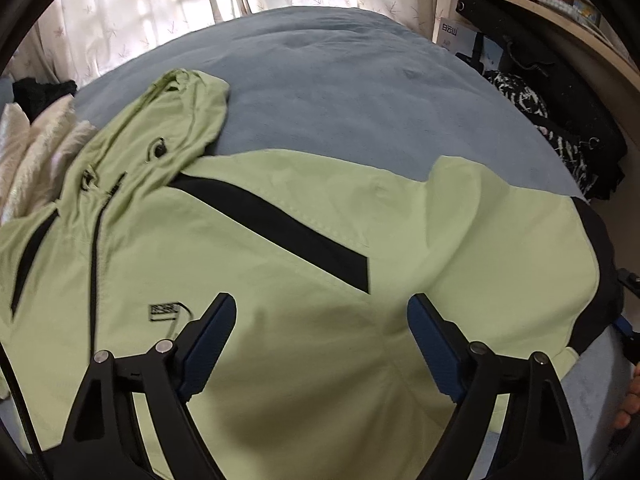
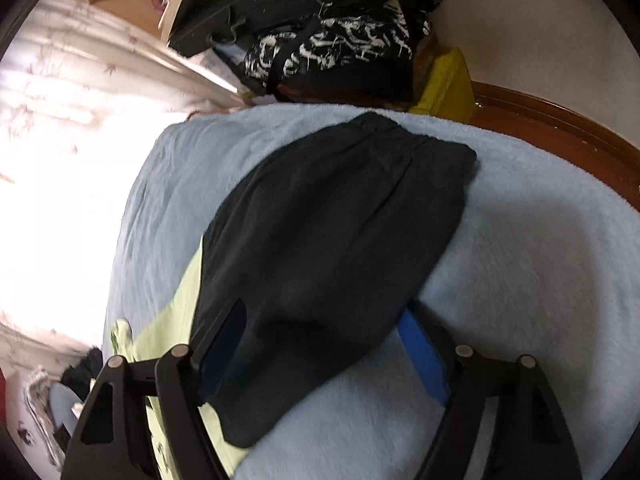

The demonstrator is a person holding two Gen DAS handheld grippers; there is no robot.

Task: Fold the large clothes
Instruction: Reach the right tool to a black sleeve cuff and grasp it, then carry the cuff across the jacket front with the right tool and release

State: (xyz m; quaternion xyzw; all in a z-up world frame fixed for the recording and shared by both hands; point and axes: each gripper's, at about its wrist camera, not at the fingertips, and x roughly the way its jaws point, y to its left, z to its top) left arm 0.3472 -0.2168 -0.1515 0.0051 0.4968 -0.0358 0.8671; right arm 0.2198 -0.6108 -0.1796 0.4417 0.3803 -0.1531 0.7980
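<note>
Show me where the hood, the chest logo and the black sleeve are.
hood point(image 1: 188, 100), left wrist view, middle of the green fabric.
chest logo point(image 1: 163, 312), left wrist view, centre of the patch.
black sleeve point(image 2: 340, 240), right wrist view, mid-length of the sleeve.

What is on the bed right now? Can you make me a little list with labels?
bed: blue blanket on top
jacket: light green hooded jacket lying flat, front up
hood: hood laid out toward the curtain
sleeve: black sleeve end lying flat on the blanket
left gripper: left gripper open, above the jacket's body
right gripper: right gripper open, one finger each side of the black sleeve end
beside the bed: black and white patterned cloth
</note>
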